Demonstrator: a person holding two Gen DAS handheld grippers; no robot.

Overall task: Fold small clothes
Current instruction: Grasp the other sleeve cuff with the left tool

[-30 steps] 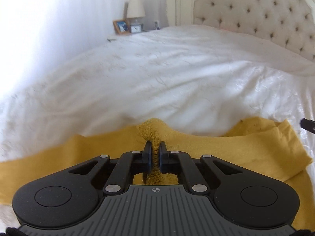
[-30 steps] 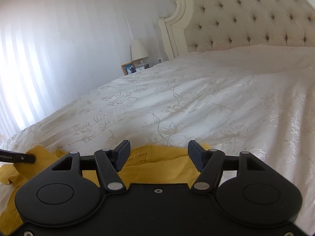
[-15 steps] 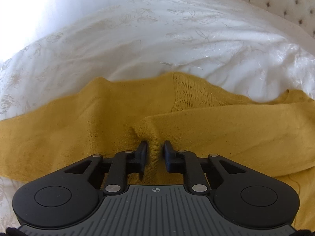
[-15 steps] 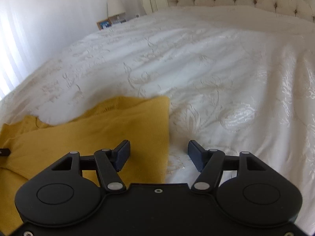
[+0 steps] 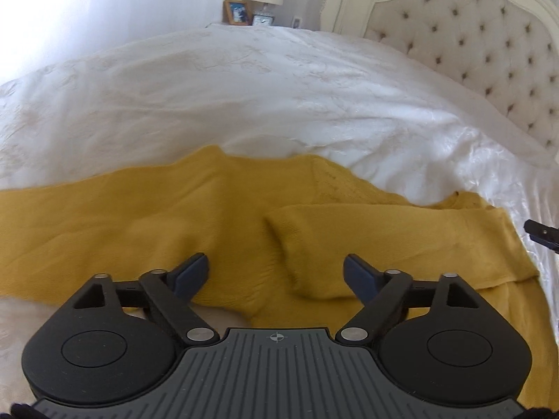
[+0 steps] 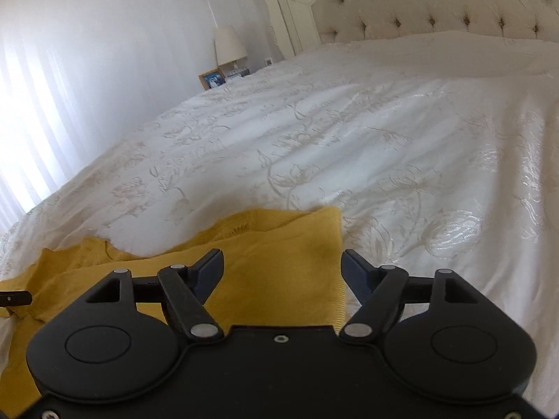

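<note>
Left hand-held gripper point(image 5: 276, 272): jaws spread wide, nothing between them, hovering low over yellow knit garment point(image 5: 139, 223). Folded-over sleeve point(image 5: 384, 241) lying right ahead of the jaws, cuff end pointing toward the camera, resting on the garment body. Right hand-held gripper point(image 6: 283, 272): also spread wide, empty, poised over the garment's right edge point(image 6: 335, 255), straight side hem running between the fingers.

Garment spread flat on bed point(image 5: 244, 97), near edge, white embroidered cover underneath. Openwork knit patch near the neckline point(image 5: 335, 181).

Handling, as a guess: light, soft, floppy knit; no stiffness, so sags and drags wherever unsupported. Stretchy, likely to bunch if pulled from one point. Cover looks satiny, so whole piece may slide when tugged. Not fragile, though open stitches could snag on finger tips.

Best holds: pinch at hem corners or side edge, through both layers where folded; on sleeve, at cuff. Lift low, carry across, lay down before releasing.

Background only: headboard point(image 5: 471, 52), lamp point(image 6: 229, 47), picture frame point(image 6: 212, 79).
</note>
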